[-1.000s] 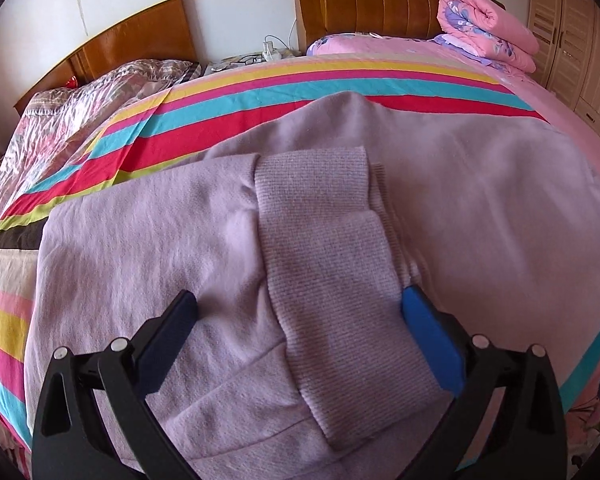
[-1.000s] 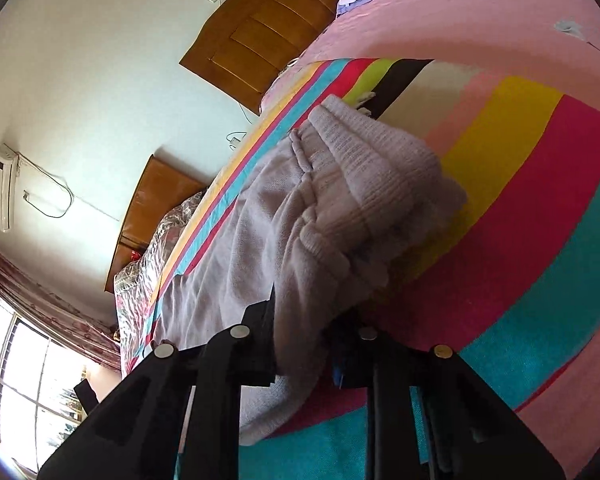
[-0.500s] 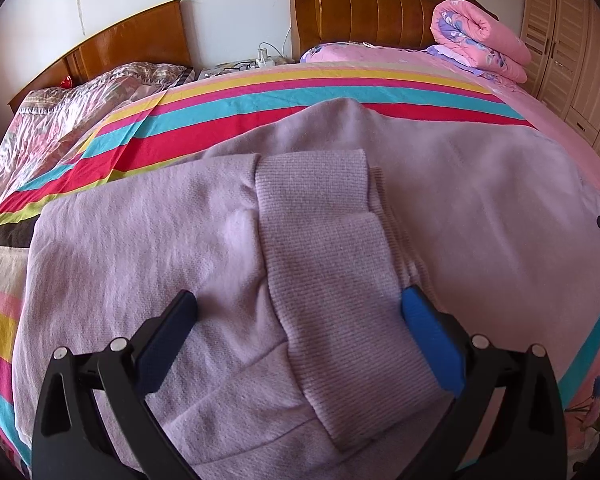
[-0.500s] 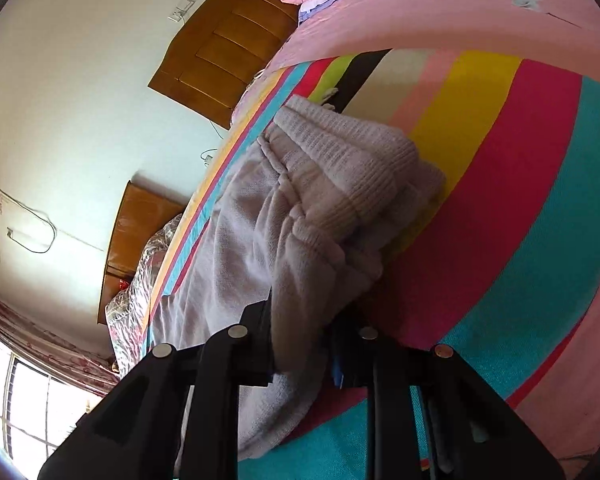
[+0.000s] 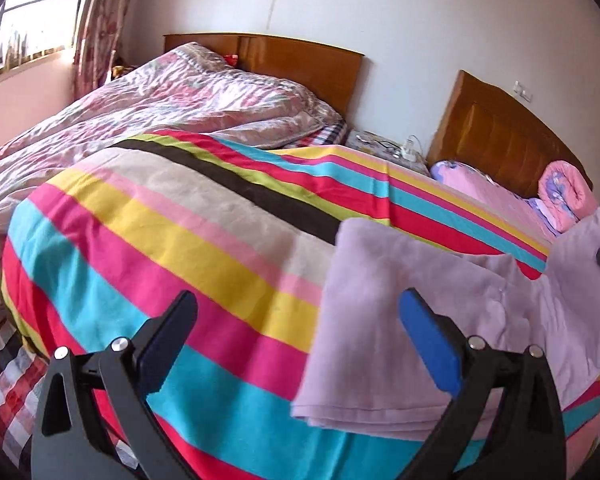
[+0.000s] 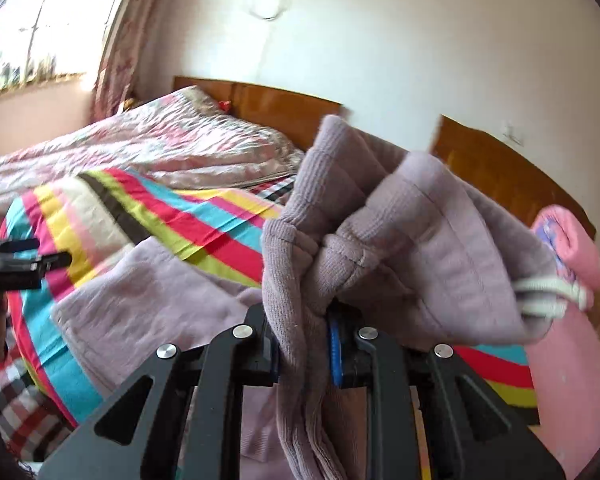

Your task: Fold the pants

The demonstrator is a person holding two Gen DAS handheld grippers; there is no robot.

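Right tool point(image 6: 302, 344) pads buried in pants point(image 6: 400, 232).

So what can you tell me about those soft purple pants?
The soft lilac fleece pants look thick and fuzzy, with ribbed knit cuffs and a white drawstring at the waistband. One bunched end, ribbing and waistband together, is pinched in the right gripper and lifted above the bed. The rest lies flat in layers on the striped bedsheet, its folded edge between the fingers of the open left gripper, which does not pinch it.
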